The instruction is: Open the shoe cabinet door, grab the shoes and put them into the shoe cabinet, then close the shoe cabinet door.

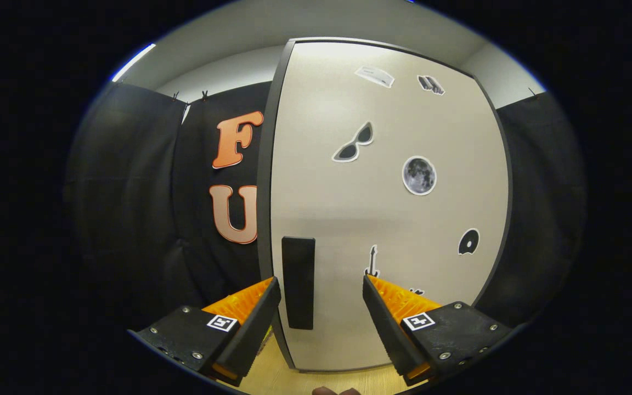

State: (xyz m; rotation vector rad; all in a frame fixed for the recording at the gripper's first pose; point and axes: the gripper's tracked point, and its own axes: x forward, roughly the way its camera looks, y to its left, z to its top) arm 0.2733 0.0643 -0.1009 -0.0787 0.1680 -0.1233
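Note:
The shoe cabinet's pale door (387, 219) stands upright just ahead of me, framed by a dark edge and dotted with small stickers. Its black vertical handle (298, 282) sits near the door's left edge, low down. My gripper (321, 291) is open, and the handle lies in the gap between the two fingers, closer to the left fingertip (269, 293). Neither finger touches the handle that I can see. The door looks shut against the cabinet.
A black cloth wall hangs to the left and right of the cabinet. Light wooden floor (316, 378) shows under the door's bottom edge, between the fingers. A white ceiling runs above.

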